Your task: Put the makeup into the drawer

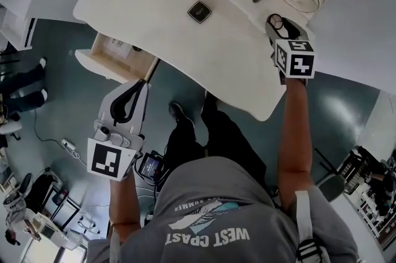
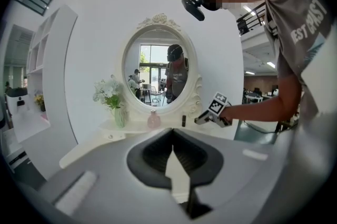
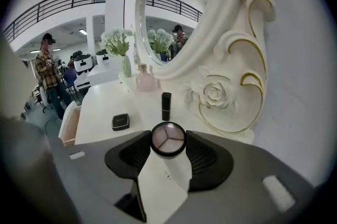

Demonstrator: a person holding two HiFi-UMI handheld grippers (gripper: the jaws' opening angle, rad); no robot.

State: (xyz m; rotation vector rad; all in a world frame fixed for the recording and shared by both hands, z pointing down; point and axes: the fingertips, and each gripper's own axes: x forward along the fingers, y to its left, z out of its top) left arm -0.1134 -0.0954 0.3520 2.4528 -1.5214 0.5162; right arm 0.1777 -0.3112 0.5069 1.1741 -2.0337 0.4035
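We're clamping round compact (image 3: 168, 138) w/ right gripper (image 3: 168, 142); left gripper (image 2: 172, 137) closed, empty. Next prob. needs carrying it left to drawer (image 1: 114, 57).

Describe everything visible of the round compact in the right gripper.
The round compact is a small disc with a black rim and a face of three wedge-shaped pans in pale pink and mauve shades. It faces the camera, pinched at its sides between the pads of the right gripper, over the white vanity table, near the mirror frame's rose carving. Nothing else touches it.
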